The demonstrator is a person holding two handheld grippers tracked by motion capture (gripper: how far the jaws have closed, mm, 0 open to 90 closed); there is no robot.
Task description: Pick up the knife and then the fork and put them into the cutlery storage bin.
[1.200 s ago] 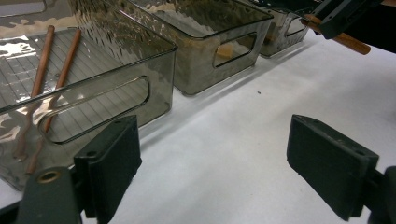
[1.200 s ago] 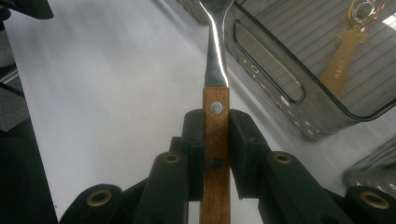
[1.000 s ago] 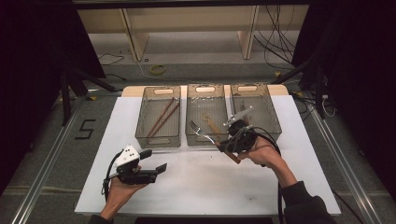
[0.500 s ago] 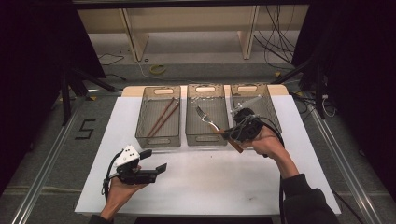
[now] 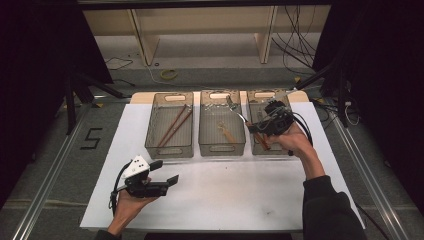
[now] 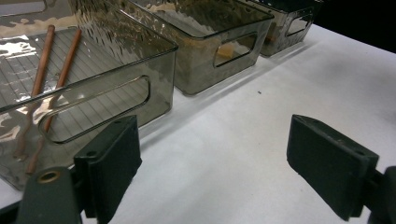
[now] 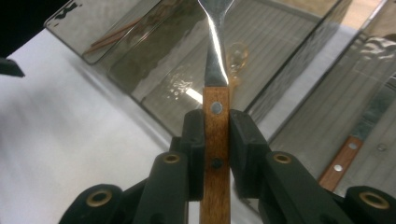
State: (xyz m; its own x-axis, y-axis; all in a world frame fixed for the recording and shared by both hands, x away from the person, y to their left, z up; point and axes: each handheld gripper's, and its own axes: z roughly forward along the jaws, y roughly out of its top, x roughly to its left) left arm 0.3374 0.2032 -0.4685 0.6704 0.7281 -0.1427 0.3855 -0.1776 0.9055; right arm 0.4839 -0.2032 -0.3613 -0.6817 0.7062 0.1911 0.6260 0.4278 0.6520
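High view. Right gripper (image 5: 252,127) above the gap between the middle bin (image 5: 222,142) and the right bin (image 5: 256,148), clamped on the wooden handle of a fork (image 5: 239,114); metal end aimed up and left over the middle bin. Left gripper (image 5: 167,173) parked on the white table (image 5: 225,200) in front of the left bin (image 5: 169,149), jaws wide, nothing between. Two chopsticks (image 5: 174,126) in the left bin; one small utensil in the middle bin.

Left gripper view. Pads (image 6: 112,154) far apart over bare table. Chopsticks (image 6: 56,79) lying behind the clear wall of the left bin (image 6: 116,84). No risk seen on this side.

Right gripper view. Pads (image 7: 194,140) pressed on both sides of the fork handle (image 7: 216,135), close to the end where metal begins. Another wooden-handled utensil (image 7: 348,156) already in the right bin.

Risks, as judged: long free end likely to swing or pivot in so narrow a grip; tines apt to catch the middle bin's rim on the way down; release too high likely to cause a bounce out or a drop into the wrong bin.
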